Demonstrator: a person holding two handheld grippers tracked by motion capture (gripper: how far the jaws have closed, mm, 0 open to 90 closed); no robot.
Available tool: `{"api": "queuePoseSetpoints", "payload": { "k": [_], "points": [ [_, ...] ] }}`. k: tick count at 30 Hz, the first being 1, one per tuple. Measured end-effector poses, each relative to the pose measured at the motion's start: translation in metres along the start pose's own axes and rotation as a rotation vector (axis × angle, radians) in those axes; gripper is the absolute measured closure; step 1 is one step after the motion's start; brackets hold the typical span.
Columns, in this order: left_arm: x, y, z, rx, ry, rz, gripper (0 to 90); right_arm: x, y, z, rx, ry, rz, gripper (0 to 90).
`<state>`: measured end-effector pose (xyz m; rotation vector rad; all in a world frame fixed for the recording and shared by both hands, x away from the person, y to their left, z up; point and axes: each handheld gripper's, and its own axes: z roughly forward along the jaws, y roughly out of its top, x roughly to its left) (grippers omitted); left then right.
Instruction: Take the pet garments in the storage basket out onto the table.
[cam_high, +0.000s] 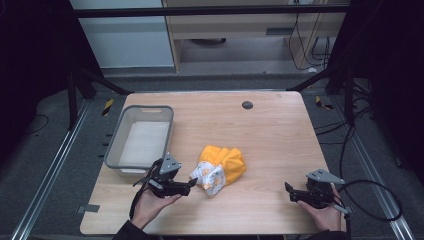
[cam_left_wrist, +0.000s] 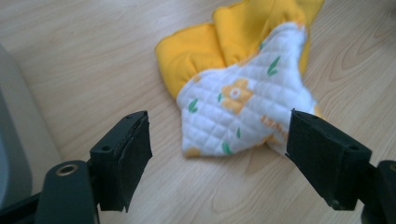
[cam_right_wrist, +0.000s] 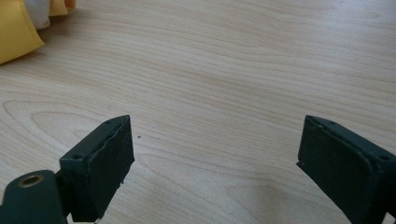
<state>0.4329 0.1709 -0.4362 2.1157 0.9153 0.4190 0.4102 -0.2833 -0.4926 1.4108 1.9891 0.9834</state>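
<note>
A crumpled yellow cloth (cam_high: 226, 162) with a white quilted flower-print side (cam_left_wrist: 238, 107) lies near the middle of the wooden table (cam_high: 270, 130). My left gripper (cam_high: 192, 184) is open just left of the cloth's white corner, jaws spread wide and empty; in the left gripper view (cam_left_wrist: 219, 154) the white corner lies just ahead, between the jaws. My right gripper (cam_high: 288, 190) is open near the table's front right, well apart from the cloth, with only bare wood between its jaws (cam_right_wrist: 215, 158). A yellow edge of the cloth (cam_right_wrist: 16, 35) shows at the upper left of the right gripper view.
A grey plastic bin (cam_high: 141, 136) stands at the table's left, close behind my left gripper; its wall (cam_left_wrist: 11, 140) shows at the left of the left gripper view. A dark round hole (cam_high: 247, 105) sits near the far edge. Cables (cam_high: 372, 200) trail off the right side.
</note>
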Motion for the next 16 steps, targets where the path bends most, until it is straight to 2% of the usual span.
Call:
{"api": "queuePoseSetpoints", "payload": {
  "k": [8,16],
  "points": [
    [0.008,-0.032,-0.005,0.004,0.044,-0.035,21.2,0.001,0.0,0.001,0.002,-0.001,0.0,9.8],
    [0.019,-0.052,-0.013,0.019,0.076,-0.067,21.1,0.002,0.0,0.0,0.004,0.004,0.003,9.2]
  ]
}}
